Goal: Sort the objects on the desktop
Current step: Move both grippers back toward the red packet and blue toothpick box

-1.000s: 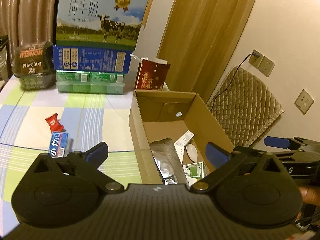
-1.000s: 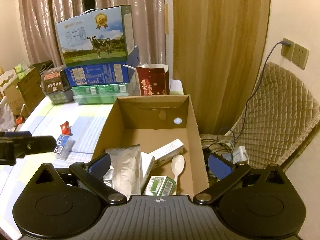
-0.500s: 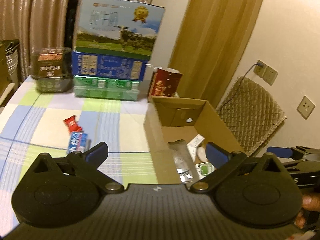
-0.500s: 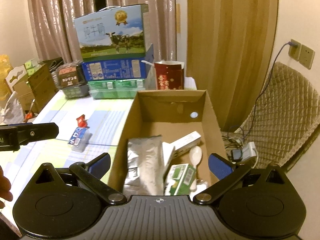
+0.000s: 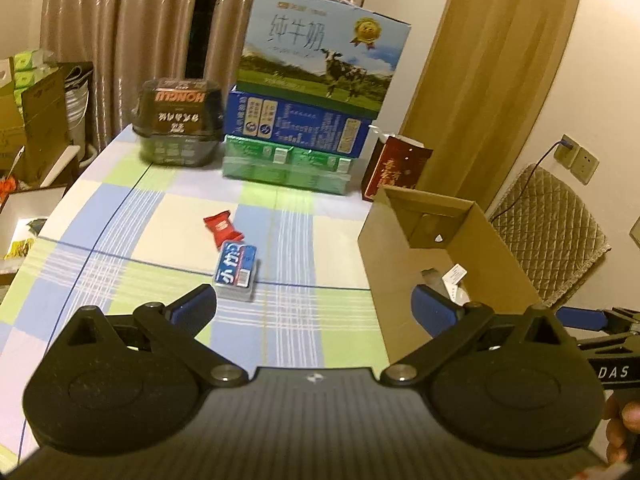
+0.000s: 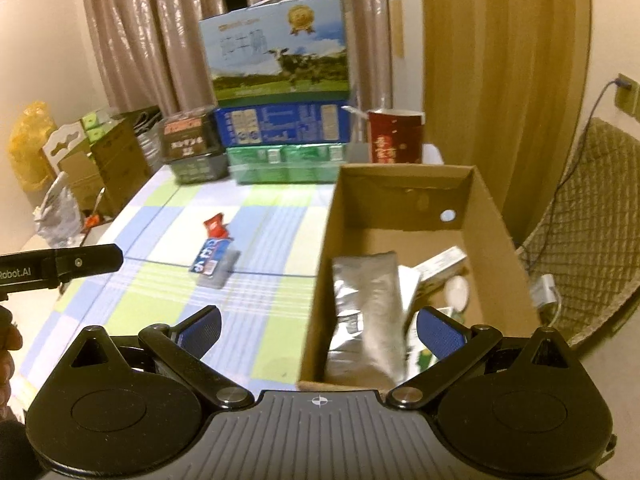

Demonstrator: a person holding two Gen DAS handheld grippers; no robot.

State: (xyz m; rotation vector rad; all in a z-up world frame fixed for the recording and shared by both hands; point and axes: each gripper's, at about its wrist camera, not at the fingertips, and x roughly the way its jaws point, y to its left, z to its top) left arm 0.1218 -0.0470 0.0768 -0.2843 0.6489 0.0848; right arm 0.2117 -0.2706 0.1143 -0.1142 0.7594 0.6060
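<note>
Left wrist view: the left claw (image 5: 314, 306) has swung away from the cardboard box (image 5: 400, 248) toward the checked tabletop (image 5: 120, 240), so the blue packet (image 5: 236, 267) and red wrapper (image 5: 222, 227) now lie ahead, likely the next pick. It hovers level, jaws wide apart and empty.

Right wrist view: the right claw (image 6: 320, 330) has drawn back; it hangs spread and empty over the box's near edge, silver pouch (image 6: 366, 308) inside.

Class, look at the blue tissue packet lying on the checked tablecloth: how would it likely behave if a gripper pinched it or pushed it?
The blue tissue packet looks soft-wrapped, so it would probably squash slightly when pinched. It lies flat, so it should slide rather than roll. Its glossy film may be slippery.
</note>
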